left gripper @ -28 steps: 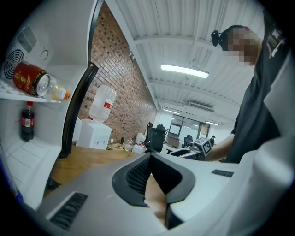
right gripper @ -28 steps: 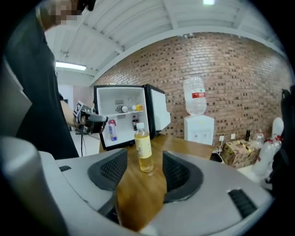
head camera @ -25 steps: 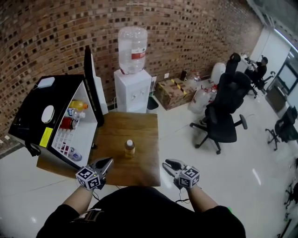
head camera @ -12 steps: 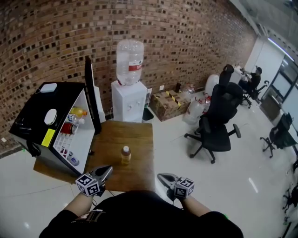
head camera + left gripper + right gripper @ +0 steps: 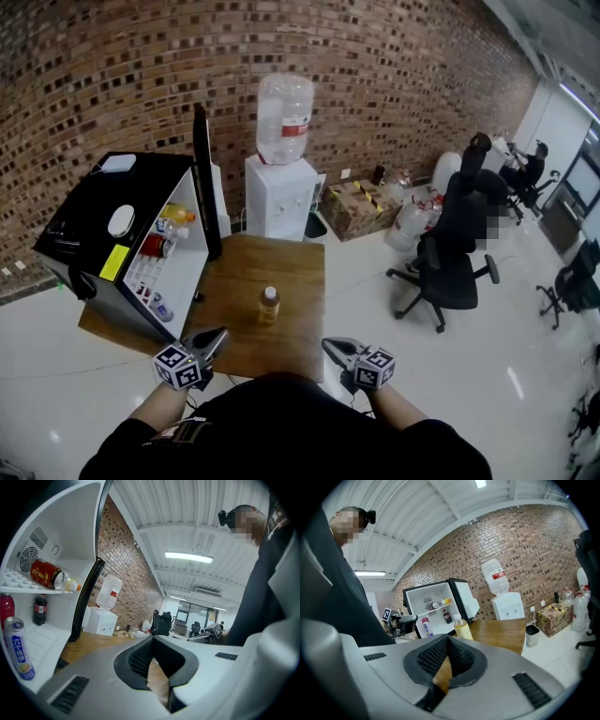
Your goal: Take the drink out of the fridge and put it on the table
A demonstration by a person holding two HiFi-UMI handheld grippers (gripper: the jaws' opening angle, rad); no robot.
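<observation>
The right gripper [image 5: 330,344] has just closed. Its fingers [image 5: 433,657] were parted a second ago and now meet tip to tip with nothing between them; only bare wood shows through the gap behind the tips. The left gripper [image 5: 218,335] is unchanged, its fingers also together and empty. Both hover at the near edge of the bench [image 5: 239,272], at about seven and five o'clock from the bottle [image 5: 269,305], and well apart from it.

The bottle has stayed where it was on the bench, near the middle of the near half, free of either gripper. With the drink already out and standing, and the hand that was open now closed on nothing, I judge the placing done. What remains, if anything, is the fridge [image 5: 89,220], whose door [image 5: 204,187] still stands open at ten o'clock from the bottle.

The bottle stands upright with its long axis vertical, pale cap on top and yellow drink below. From the head view the cap leans towards twelve o'clock, where the water dispenser [image 5: 279,192] stands beyond the bench.
</observation>
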